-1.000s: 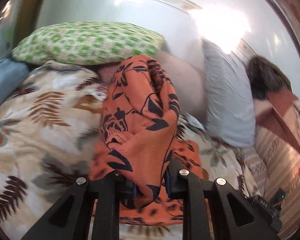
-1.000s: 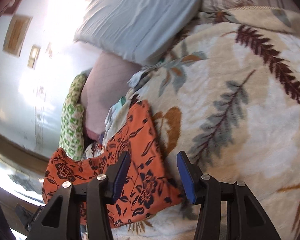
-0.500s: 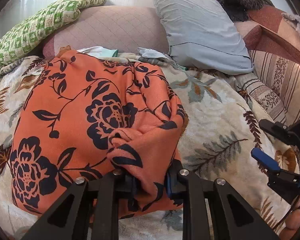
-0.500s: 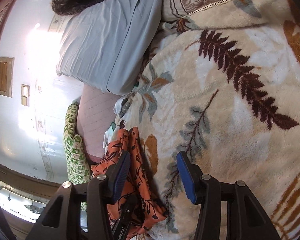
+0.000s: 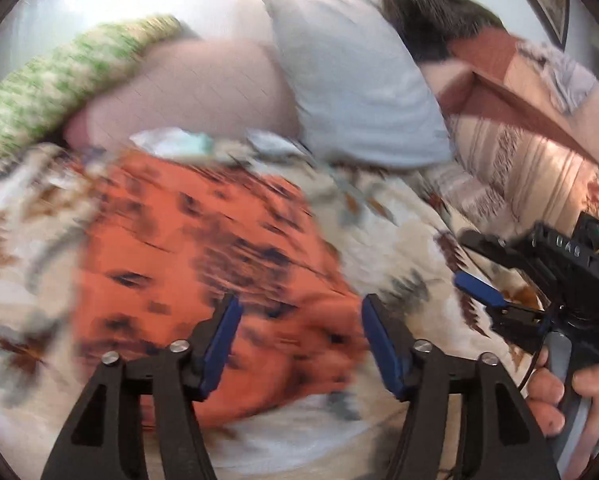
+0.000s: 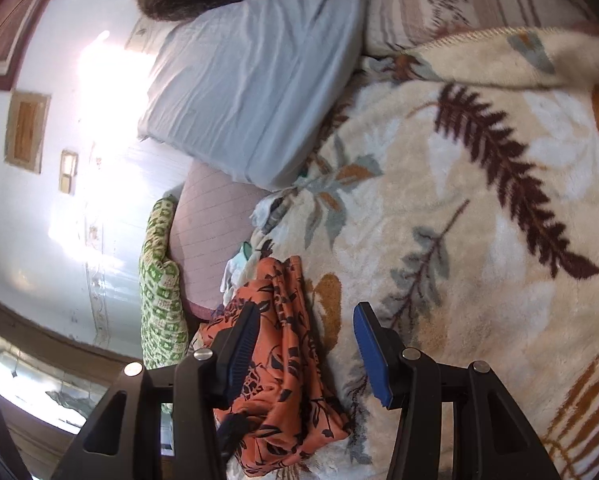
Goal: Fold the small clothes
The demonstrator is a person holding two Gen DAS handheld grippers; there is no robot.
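Observation:
An orange garment with dark floral print (image 5: 203, 256) lies folded on the leaf-patterned blanket (image 5: 399, 248); the left wrist view is blurred by motion. My left gripper (image 5: 301, 344) is open and empty just above the garment's near edge. The garment also shows in the right wrist view (image 6: 287, 360), bunched at lower left. My right gripper (image 6: 305, 352) is open and empty, its left finger over the garment's edge. The right gripper also shows in the left wrist view (image 5: 495, 292), held by a hand at far right.
A grey-blue pillow (image 6: 255, 92), a pink cushion (image 6: 215, 236) and a green checked pillow (image 6: 159, 292) line the wall. Small pale clothes (image 5: 179, 144) lie behind the garment. A striped bedcover (image 5: 519, 168) lies to the right.
My left gripper has opened and let go of the orange garment, which now lies on the blanket. The right gripper stayed open and shifted slightly.

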